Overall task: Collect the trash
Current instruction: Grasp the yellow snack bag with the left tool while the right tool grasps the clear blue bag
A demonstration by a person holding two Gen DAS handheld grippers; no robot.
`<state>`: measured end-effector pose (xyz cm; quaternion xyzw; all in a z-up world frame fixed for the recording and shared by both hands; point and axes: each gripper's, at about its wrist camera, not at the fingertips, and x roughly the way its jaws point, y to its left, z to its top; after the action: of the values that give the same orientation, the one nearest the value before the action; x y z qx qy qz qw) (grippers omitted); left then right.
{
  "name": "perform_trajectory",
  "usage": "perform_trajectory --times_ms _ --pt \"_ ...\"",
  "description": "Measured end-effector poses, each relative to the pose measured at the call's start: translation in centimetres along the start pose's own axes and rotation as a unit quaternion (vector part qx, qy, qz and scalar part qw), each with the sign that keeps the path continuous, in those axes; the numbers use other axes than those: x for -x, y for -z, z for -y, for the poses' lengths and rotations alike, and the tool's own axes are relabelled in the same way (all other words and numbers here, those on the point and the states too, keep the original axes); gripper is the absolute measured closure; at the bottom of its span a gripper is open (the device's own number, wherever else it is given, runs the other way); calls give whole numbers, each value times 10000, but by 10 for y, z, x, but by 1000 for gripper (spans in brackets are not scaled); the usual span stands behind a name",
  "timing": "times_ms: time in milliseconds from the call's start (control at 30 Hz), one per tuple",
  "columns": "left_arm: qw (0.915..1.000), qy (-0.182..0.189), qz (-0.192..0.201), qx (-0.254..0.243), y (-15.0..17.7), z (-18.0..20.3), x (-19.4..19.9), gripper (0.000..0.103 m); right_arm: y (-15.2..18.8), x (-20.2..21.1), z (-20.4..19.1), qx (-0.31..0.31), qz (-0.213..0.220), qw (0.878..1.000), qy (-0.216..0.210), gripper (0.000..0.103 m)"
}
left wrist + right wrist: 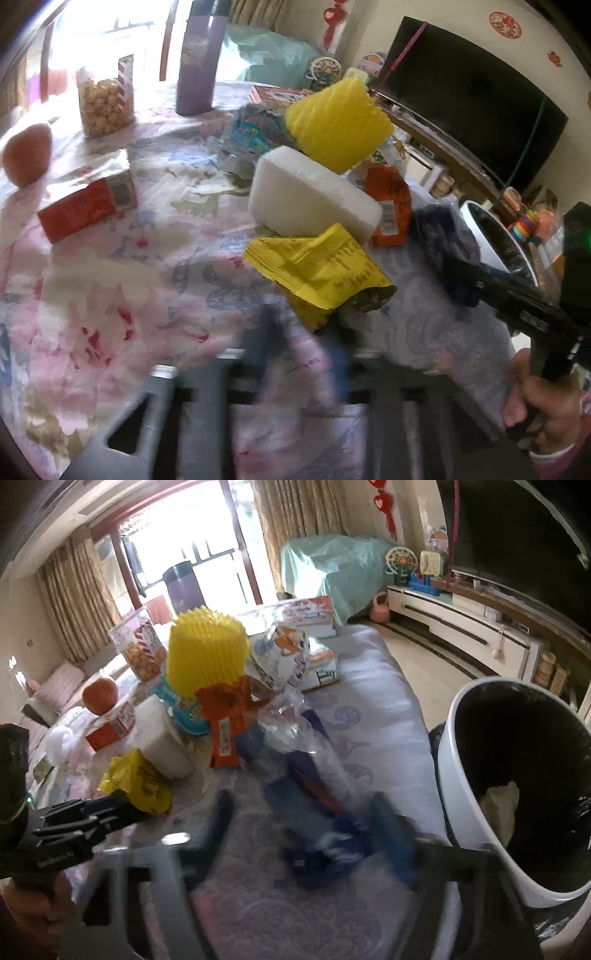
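Observation:
Trash lies on the floral tablecloth: a yellow wrapper, a white foam block, a yellow foam net, an orange packet and a clear-and-blue plastic bag. My left gripper is blurred, open and empty, just short of the yellow wrapper. My right gripper is open with its blurred fingers either side of the plastic bag. The white bin with a black liner stands to the right, some paper inside it.
A red box, an orange fruit, a popcorn jar and a purple bottle stand at the far left of the table. Boxes sit at the far edge. A TV and cabinet are to the right.

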<state>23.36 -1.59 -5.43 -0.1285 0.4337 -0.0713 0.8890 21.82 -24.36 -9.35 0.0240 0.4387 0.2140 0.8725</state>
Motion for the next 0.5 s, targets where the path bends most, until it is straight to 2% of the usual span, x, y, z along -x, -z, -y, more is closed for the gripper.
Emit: perform_trajectory --times_ms 67,167,500 --pt "10000 51 17 -27 1 0 0 100 1 0 5 -118 -44 9999 -27 61" --pt "9997 47 162 -175 3 4 8 103 4 12 12 -316 107 9993 -177 63" --pt "9982 249 205 -505 16 20 29 103 23 49 15 -574 279 9976 -284 63"
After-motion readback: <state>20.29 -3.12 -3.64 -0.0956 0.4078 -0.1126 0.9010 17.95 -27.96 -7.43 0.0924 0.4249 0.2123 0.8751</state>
